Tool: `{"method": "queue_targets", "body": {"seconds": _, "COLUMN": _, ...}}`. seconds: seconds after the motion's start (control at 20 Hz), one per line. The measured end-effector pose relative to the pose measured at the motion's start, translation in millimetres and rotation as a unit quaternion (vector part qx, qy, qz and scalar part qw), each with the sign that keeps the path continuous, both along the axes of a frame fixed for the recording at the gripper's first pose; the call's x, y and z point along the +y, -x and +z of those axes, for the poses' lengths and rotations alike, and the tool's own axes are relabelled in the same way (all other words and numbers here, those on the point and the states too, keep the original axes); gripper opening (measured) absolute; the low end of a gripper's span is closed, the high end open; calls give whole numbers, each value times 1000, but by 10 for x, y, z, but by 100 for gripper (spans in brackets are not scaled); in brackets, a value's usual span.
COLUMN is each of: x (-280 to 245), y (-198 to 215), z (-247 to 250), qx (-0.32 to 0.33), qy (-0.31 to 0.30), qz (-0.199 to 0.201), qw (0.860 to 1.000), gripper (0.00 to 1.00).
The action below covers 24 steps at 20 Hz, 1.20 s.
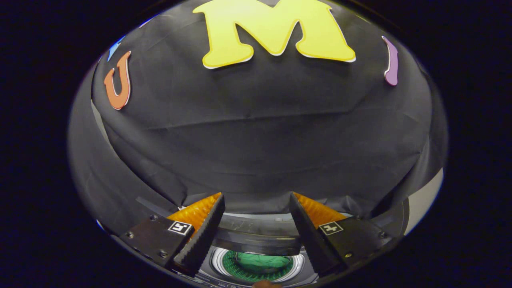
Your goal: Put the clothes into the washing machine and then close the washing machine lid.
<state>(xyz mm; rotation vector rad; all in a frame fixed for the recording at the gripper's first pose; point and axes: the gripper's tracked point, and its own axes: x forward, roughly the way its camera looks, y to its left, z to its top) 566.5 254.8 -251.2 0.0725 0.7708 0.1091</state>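
Green clothes (262, 263) already lie inside the washing machine (256, 240) drum, below the tool (256, 204), whose fingers are spread and empty. Closing the lid probably needs a slow, steady push.

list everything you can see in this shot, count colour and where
washing machine: one, dark grey top, below and just ahead of the tongs, its round opening seen between the fingers
drum: one, silvery ring with a green-lit inside, under the open gap of the tongs
green thing in the drum: one, green, inside the drum; cannot tell if it is clothing
booth wall: one, black cloth, beyond the fingers
small brown thing: one, at the near rim of the machine; cannot tell what it is
tongs: one pair, black fingers with orange backs, open, holding nothing
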Motion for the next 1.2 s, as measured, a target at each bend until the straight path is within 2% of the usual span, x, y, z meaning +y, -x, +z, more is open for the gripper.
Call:
{"method": "queue_targets", "body": {"seconds": 0.5, "x": 5, "y": 147, "z": 39, "qx": -31, "qy": 1, "qz": -2, "qw": 1000, "gripper": 100}}
{"method": "queue_targets", "body": {"seconds": 1.2, "x": 28, "y": 451, "z": 98, "qx": -115, "qy": 5, "qz": -3, "qw": 993, "gripper": 100}}
